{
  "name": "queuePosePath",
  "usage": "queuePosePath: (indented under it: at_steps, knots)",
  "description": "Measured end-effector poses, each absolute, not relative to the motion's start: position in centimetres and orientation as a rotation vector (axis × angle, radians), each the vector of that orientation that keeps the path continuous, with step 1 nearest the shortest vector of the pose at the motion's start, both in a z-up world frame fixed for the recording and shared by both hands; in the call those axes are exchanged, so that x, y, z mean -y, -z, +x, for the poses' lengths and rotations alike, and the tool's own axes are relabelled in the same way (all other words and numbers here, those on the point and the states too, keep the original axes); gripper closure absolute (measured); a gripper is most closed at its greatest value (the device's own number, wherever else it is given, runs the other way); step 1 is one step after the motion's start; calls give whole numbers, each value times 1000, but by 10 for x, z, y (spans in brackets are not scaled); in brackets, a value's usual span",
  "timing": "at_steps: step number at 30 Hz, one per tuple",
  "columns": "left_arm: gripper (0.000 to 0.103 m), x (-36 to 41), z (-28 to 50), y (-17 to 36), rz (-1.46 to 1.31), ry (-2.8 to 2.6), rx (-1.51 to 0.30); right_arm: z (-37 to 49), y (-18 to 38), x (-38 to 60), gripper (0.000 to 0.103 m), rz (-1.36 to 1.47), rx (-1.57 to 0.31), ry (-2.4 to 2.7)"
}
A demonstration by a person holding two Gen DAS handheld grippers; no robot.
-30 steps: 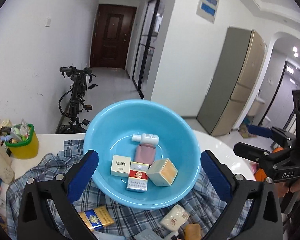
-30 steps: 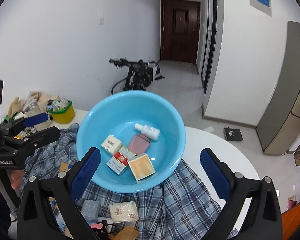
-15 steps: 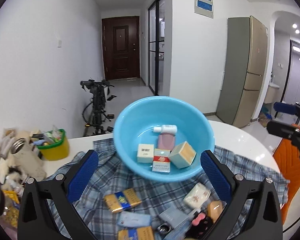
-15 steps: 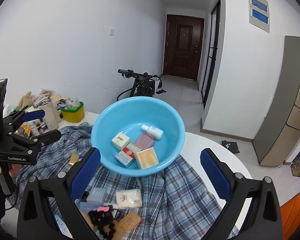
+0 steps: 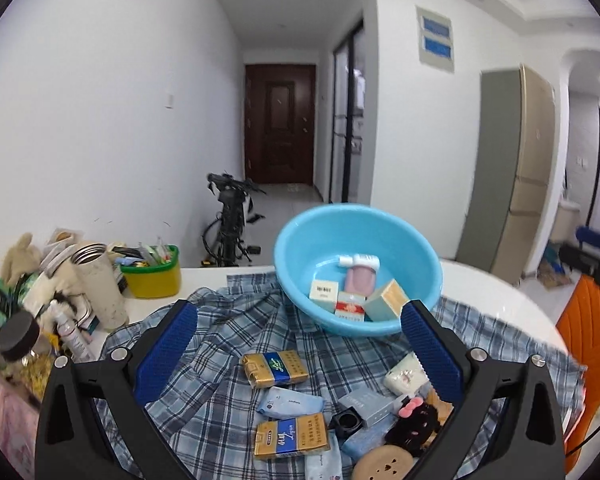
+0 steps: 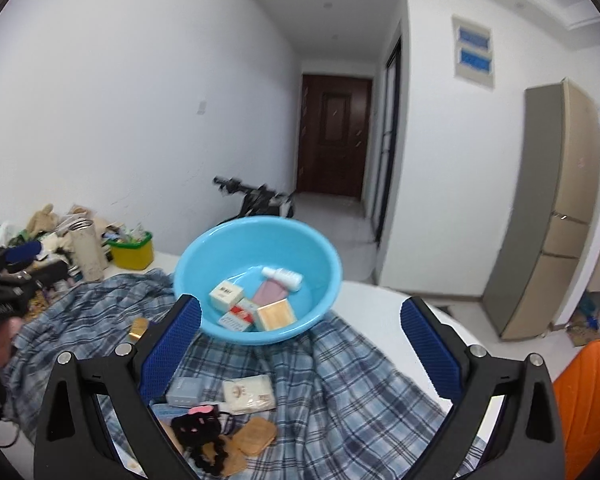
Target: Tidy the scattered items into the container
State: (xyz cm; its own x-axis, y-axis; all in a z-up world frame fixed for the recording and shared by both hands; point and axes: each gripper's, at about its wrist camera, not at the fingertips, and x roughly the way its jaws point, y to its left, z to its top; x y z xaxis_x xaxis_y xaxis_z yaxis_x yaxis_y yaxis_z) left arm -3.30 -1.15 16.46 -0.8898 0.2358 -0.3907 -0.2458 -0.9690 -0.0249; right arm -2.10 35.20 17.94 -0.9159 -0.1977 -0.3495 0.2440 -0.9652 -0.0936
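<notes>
Five items already lie in the blue basin (image 5: 300, 236): a white bottle (image 5: 360, 261), a pink pouch, a white box (image 5: 323, 290), a red-and-white pack and a tan cube box (image 5: 385, 300). The basin sits on a plaid cloth (image 5: 228, 344) spread over the white worktop (image 6: 380, 300), at about 12 o'clock from both grippers.

Left gripper (image 5: 300, 354) and right gripper (image 6: 300, 354) both hang above the cloth with their fingers spread wide and nothing between them.

What remains scattered lies at 6 o'clock of the basin: two gold cigarette packs (image 5: 275, 368), a pale blue sachet (image 5: 290, 402), a grey box (image 5: 366, 405), a wrapped white soap bar (image 6: 249, 394), a fuzzy black clip with a pink bow (image 6: 198, 424) and flat tan biscuit-like pieces (image 6: 255, 436).

Judging the next pick, the rigid packs look easiest: flat, straight sides, so the fingers should straddle the short width and come straight down. The cloth is soft and wrinkled, so pressing too deep could pinch fabric along with the pack and drag neighbours. Sachet and soap wrapper look slippery and thin; the clip is soft and irregular, better taken at its middle.
</notes>
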Motion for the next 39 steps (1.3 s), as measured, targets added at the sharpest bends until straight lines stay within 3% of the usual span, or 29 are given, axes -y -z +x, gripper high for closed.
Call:
queuePosePath:
  at_steps: [11, 24, 32, 39]
  knots:
    - [0, 12, 4, -124, -612, -2814, -64, 28, -144, -352, 3, 582, -41, 2725]
    - [0, 24, 13, -48, -574, -2938, 72, 55, -80, -335, 3, 311, -213, 2940]
    - [0, 25, 15, -39, -356, -2999, 89, 40, -58, -333, 3, 225, -121, 2961]
    - [0, 22, 8, -31, -356, -2983, 106, 26, -38, -337, 3, 240, -36, 2958]
